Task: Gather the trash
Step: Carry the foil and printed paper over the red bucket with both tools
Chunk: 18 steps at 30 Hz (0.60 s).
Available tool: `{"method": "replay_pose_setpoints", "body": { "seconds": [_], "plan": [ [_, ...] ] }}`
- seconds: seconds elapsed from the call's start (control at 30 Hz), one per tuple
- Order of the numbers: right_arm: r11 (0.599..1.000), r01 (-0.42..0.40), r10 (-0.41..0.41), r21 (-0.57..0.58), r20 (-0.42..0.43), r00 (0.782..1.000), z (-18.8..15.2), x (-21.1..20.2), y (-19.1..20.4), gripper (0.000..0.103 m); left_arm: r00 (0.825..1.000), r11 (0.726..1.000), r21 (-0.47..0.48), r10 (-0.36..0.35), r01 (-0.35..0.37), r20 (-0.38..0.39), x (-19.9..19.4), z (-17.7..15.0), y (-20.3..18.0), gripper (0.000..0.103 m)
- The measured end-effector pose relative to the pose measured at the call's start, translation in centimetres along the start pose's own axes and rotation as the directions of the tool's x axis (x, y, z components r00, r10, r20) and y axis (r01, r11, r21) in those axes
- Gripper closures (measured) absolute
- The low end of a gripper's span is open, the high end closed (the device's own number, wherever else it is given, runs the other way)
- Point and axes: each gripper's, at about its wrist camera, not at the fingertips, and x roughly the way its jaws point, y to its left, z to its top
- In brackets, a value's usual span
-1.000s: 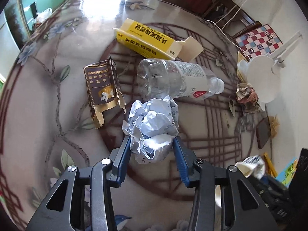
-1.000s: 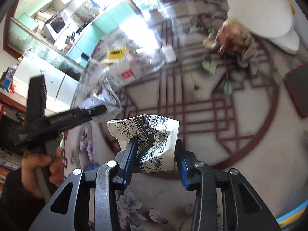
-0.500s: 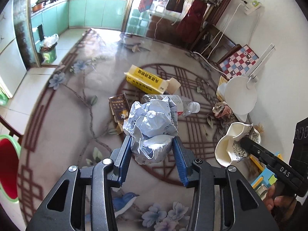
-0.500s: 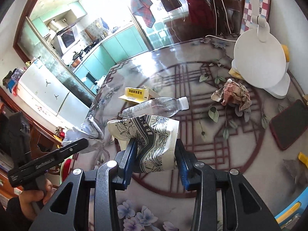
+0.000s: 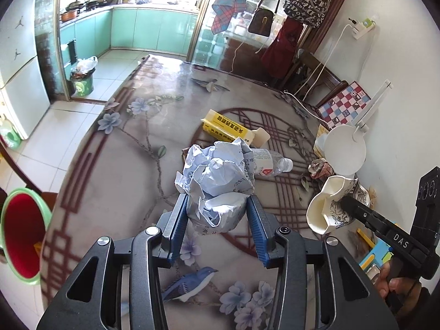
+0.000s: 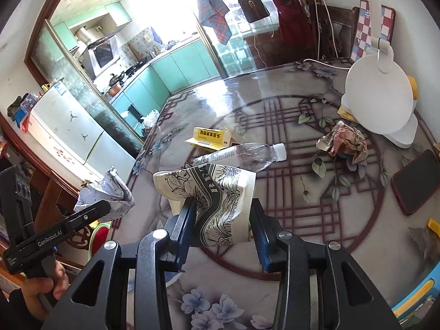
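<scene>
Left wrist view first: the left gripper (image 5: 217,216) has its blue pads clamped on a paper wad (image 5: 217,184), carried above the table (image 5: 115,192). That wad looks featherlight, soft and springy — it should give under the pads without slipping, and the grip sits low on it, with most of the bulk bulging up beyond the fingertips. No real long axis to it; it's a rough ball, a touch taller than wide.

Over on the right wrist view, the right gripper (image 6: 222,220) is closed on a crushed cup (image 6: 211,195) with a black floral print, also off the table. Thin-walled, light, already buckled, so more squeeze would likely just flatten it further. Its long axis runs crosswise to the fingers, the open mouth aimed to the gripper's left, the pads pinching its near side.

On the table lie a bottle (image 6: 242,154) on its side, cap pointing towards the lamp (image 6: 379,96), a yellow box (image 6: 210,136) behind it, and a reddish wad (image 6: 343,143). The bottle looks slick and round; I'd guess mid-body is the place to take it. A red-lined bin (image 5: 22,236) stands off the table's left edge.
</scene>
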Motion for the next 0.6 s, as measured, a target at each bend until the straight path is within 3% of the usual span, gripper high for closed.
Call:
{"method": "replay_pose_setpoints", "body": {
  "seconds": [0.6],
  "plan": [
    [0.994, -0.022, 0.02, -0.103, -0.019, 1.0, -0.7, 1.9, 8.4, 0.066, 0.999, 0.997, -0.074, 0.035, -0.033, 0.031, -2.7, 0.0, 7.3, 0.061]
  ]
}}
